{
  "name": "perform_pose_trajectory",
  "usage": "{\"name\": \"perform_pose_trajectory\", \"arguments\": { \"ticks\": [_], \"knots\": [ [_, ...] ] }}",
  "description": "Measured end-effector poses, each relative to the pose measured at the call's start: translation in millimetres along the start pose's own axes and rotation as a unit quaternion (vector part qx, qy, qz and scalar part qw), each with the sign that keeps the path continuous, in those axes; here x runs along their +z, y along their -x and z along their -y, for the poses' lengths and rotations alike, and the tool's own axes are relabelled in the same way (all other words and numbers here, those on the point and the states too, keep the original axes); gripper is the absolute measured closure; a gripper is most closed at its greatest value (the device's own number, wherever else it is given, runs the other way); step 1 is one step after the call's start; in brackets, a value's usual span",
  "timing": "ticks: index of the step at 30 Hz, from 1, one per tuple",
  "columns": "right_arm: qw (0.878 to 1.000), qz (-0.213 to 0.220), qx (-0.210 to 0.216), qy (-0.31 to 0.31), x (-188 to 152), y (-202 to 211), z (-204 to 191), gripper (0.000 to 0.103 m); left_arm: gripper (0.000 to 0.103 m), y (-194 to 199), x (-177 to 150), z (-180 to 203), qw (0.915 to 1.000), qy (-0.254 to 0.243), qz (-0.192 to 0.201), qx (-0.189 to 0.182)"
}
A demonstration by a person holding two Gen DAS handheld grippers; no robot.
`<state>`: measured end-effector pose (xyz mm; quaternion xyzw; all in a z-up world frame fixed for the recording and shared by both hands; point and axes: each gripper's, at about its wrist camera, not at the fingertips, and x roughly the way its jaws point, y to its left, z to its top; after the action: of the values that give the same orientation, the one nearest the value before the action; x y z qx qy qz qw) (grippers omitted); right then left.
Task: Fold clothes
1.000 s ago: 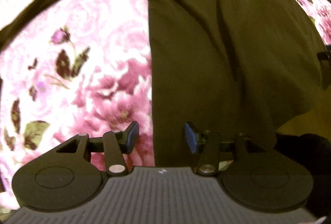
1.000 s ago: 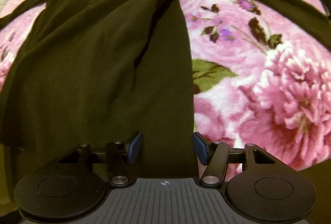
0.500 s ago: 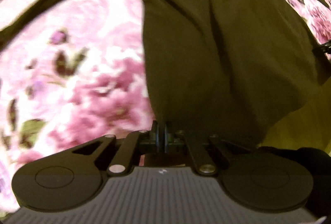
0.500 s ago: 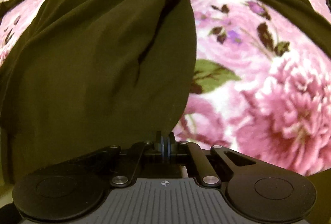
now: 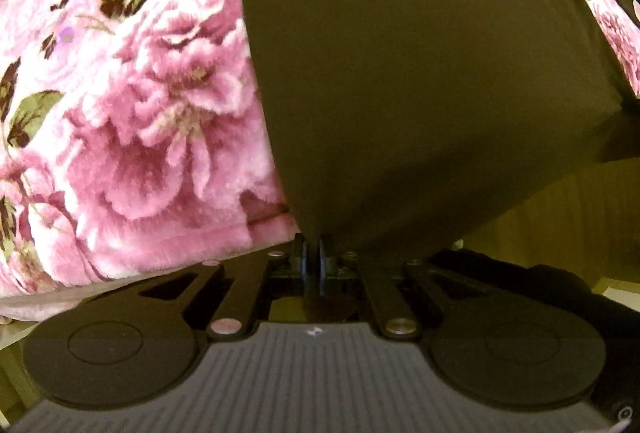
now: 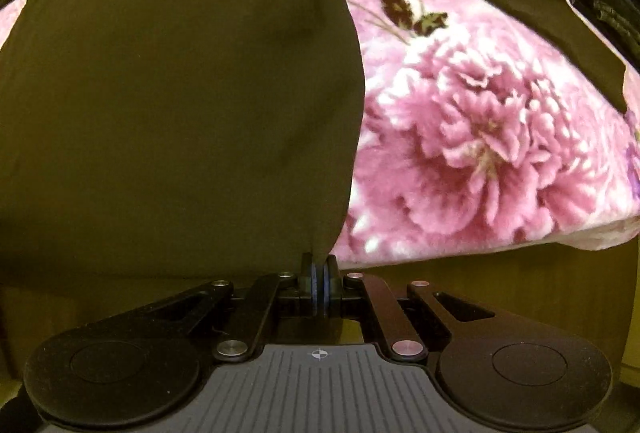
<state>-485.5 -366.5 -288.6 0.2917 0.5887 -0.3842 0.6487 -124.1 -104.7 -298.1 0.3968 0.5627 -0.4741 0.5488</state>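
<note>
Left gripper [image 5: 312, 248]: matte black body, grey ribbed top plate with a small white mark at 12 o'clock, two round black discs at 9 and 3 o'clock, silver pivot screws on black linkage bars, blue finger pads. Right gripper [image 6: 320, 275]: same build; white crosshair mark on ribbed plate.

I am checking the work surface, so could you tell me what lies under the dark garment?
The dark garment lies on a pink floral blanket, which shows on either side of it. Whatever the cloth covers is hidden. The left gripper and right gripper pinch its near edge.
</note>
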Motion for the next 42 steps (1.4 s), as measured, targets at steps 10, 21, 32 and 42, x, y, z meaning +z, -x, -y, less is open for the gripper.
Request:
{"name": "perform_pose_trajectory", "arguments": {
  "ticks": [10,21,32,42],
  "knots": [
    [0.999,0.04,-0.022,-0.027,13.6,37.4,10.2,0.026,0.079,40.7,-4.1,-23.1,0.9994,0.008,0.015,0.032],
    [0.984,0.176,0.0,0.032,123.7,103.9,-22.2,0.026,0.075,87.9,133.9,-53.3,0.9861,-0.056,0.145,0.059],
    [0.959,0.221,0.05,0.171,357.2,19.8,-9.7,0.026,0.056,42.0,382.3,-37.1,0.9609,-0.151,0.208,0.102],
    [0.938,0.207,0.09,0.262,476.9,-74.1,-21.3,0.026,0.044,-60.9,496.4,-63.1,0.9648,-0.175,0.185,0.067]
  ]
}}
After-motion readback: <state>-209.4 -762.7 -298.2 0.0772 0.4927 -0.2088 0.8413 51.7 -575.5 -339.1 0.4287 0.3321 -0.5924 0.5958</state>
